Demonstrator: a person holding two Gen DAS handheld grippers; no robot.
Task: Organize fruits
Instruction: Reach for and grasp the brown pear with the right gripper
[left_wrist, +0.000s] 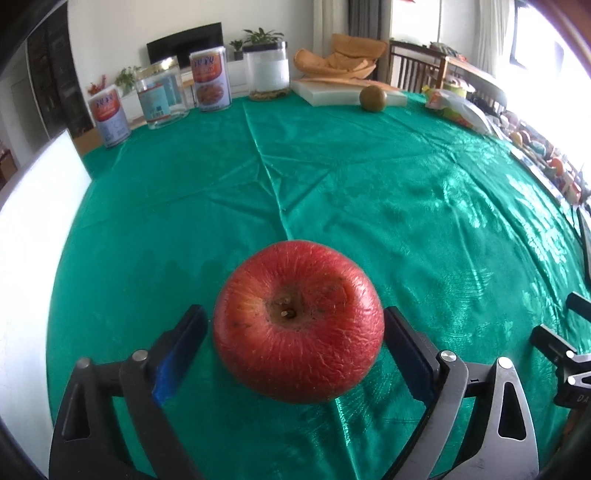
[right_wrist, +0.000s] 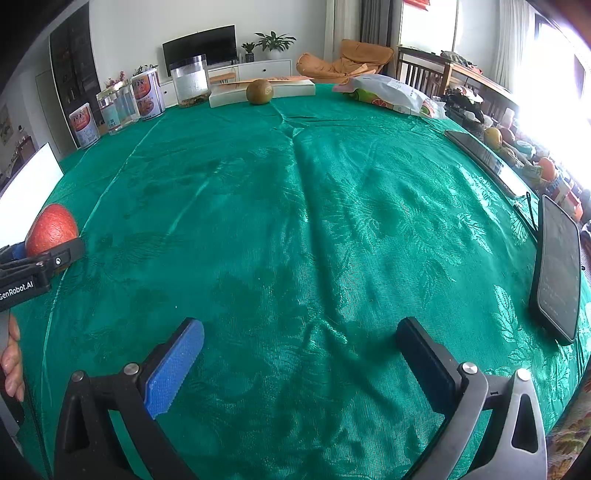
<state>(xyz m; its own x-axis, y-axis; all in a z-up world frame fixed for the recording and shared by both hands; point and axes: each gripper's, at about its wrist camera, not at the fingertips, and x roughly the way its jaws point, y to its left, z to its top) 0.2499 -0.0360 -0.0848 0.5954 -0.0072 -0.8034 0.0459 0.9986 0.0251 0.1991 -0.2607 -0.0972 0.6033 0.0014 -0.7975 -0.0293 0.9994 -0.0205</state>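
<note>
1. I was in a home, in what looked like a living and dining room.
2. A dark flat television (right_wrist: 201, 46) stood on a low white cabinet (right_wrist: 255, 70) against the far wall, with potted plants (right_wrist: 275, 42) beside it.
3. An orange beanbag chair (right_wrist: 347, 61) slumped near curtained windows, beside a wooden chair (right_wrist: 421, 72).
4. I worked at a dining table under a shiny green tablecloth (right_wrist: 295, 221).
5. Along its far edge stood food tins (left_wrist: 209, 81) and clear jars (left_wrist: 266, 70), a white cutting board (left_wrist: 332, 92) and a printed snack bag (right_wrist: 391, 94).
6. A phone (right_wrist: 557, 269) lay on the cloth at my right.
</note>
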